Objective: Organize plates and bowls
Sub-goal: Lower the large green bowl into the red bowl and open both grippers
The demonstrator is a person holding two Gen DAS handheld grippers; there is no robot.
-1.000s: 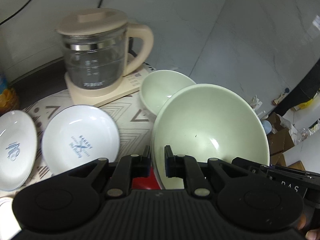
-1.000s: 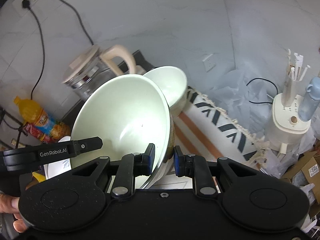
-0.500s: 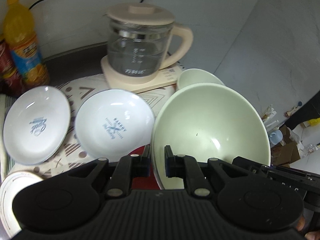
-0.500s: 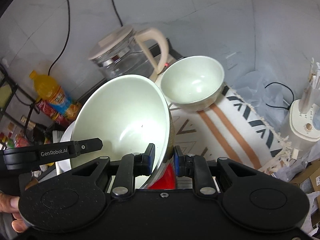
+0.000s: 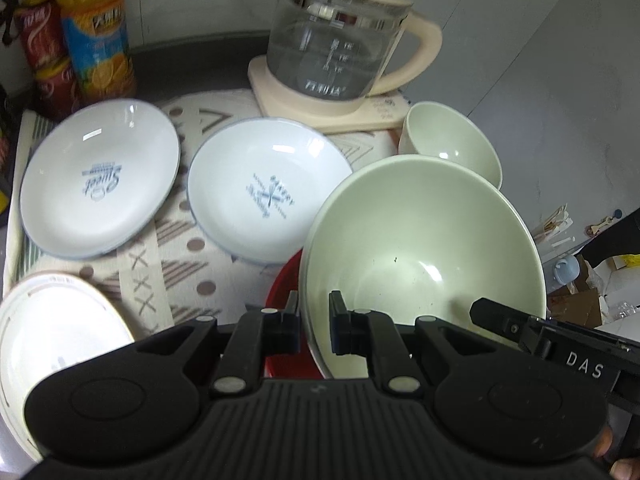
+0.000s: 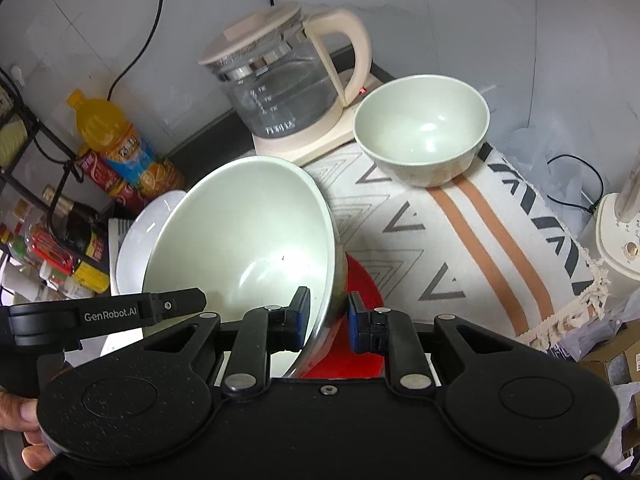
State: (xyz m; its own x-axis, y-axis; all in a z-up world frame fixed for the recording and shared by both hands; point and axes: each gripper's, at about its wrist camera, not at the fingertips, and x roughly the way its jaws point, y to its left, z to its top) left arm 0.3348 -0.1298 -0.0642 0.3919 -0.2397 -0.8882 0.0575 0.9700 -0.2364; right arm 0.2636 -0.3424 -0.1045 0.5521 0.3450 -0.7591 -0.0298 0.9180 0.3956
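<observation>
A large pale green bowl hangs tilted between both grippers. My left gripper is shut on its left rim, and my right gripper is shut on the opposite rim. Under the bowl lies a red plate. A small pale green bowl stands upright on the patterned mat by the kettle. Two white plates with blue print lie side by side on the mat. Another white plate shows at the lower left of the left wrist view.
A glass kettle with a cream lid stands on its base at the back. An orange juice bottle and red cans stand at the back left. A cream appliance sits right of the mat.
Both grippers carried the large bowl leftward and slightly down. The white plates, the red plate and the bottle came into view, and the small bowl now stands apart from the large one.
</observation>
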